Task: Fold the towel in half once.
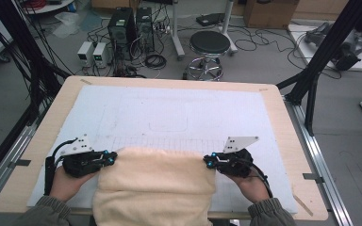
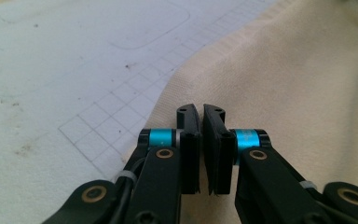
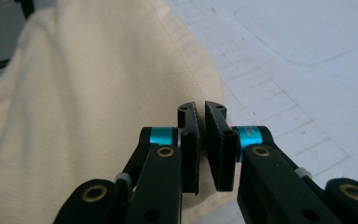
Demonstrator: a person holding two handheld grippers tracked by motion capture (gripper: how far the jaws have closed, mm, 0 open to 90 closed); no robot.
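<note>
I see the cream towel (image 1: pixel 154 186) lying on the white grid mat (image 1: pixel 169 117), at the mat's near edge, its lower part hanging off the table (image 1: pixel 283 117) toward the person. Left gripper (image 1: pixel 109 158) is clamped on the towel's far left corner; in the left gripper view the jaws are pinched together with cloth (image 2: pixel 279 93) at the pads. Right gripper (image 1: pixel 209 161) is clamped on the towel's far right corner, jaws likewise pinched on its hem (image 3: pixel 186 60). Both hands sit just outboard of the towel. A black stool (image 1: pixel 209 44) stands on the floor beyond the table.
</note>
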